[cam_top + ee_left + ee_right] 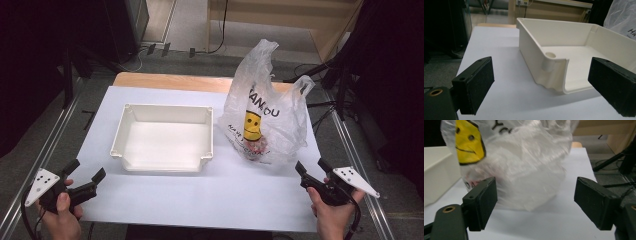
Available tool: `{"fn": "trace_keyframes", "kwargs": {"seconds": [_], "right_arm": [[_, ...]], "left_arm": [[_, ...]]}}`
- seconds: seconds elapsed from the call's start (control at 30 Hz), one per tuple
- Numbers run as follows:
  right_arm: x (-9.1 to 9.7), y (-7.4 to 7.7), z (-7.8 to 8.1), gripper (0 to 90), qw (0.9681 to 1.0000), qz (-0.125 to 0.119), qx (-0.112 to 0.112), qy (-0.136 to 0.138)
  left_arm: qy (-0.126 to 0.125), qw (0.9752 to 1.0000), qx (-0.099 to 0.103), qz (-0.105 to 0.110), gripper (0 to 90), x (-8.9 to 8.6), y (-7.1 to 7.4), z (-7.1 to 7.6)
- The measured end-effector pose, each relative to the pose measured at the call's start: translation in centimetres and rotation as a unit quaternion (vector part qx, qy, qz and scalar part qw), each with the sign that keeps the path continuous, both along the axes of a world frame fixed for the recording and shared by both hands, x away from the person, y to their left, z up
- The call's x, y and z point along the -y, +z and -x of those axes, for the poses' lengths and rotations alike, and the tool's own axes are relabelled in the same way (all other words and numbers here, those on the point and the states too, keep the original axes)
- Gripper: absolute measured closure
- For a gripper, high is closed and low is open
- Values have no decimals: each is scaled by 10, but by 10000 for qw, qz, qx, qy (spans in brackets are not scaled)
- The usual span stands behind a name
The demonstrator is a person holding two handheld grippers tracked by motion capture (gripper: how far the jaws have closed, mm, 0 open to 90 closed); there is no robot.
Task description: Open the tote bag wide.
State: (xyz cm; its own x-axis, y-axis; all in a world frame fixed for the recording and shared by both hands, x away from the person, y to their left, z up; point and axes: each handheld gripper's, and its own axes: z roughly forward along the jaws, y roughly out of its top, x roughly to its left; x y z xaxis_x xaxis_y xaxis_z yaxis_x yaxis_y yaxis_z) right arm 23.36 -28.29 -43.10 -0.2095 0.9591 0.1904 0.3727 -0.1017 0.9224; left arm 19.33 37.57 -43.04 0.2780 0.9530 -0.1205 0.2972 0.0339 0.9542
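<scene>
A cream plastic tray sits empty in the middle of the white table sheet. To its right stands a translucent plastic bag with a yellow smiley face and something reddish inside. My left gripper rests at the near left corner, open, pointing at the tray's near corner. At the near right my right gripper is open, with nothing between its pads, and faces the bag from a short distance.
Metal rails run along both sides of the table. A wooden strip shows at the far edge. Dark stands and cables crowd the right rear. White sheet lies bare in front of the tray.
</scene>
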Motion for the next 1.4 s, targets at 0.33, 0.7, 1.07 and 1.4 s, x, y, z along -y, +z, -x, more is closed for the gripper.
{"fn": "trace_keyframes", "kwargs": {"seconds": [0.33, 0.7, 1.07, 1.4], "right_arm": [[-18, 54, -55, 148, 9992, -95, -135, 377], [-33, 44, -134, 117, 9911, -523, -1220, 133], [-41, 36, -119, 788, 9888, -692, -1005, 854], [-56, 42, -75, 900, 9885, -351, -211, 1454]], "left_arm": [[-140, 9999, -5, 51, 67, 23, 29, -16], [-949, 9952, -220, -35, 69, 78, 48, -55], [-1508, 9882, -217, -150, 73, 131, 59, -79], [-1921, 9809, -293, -114, 74, 183, 64, -106]]}}
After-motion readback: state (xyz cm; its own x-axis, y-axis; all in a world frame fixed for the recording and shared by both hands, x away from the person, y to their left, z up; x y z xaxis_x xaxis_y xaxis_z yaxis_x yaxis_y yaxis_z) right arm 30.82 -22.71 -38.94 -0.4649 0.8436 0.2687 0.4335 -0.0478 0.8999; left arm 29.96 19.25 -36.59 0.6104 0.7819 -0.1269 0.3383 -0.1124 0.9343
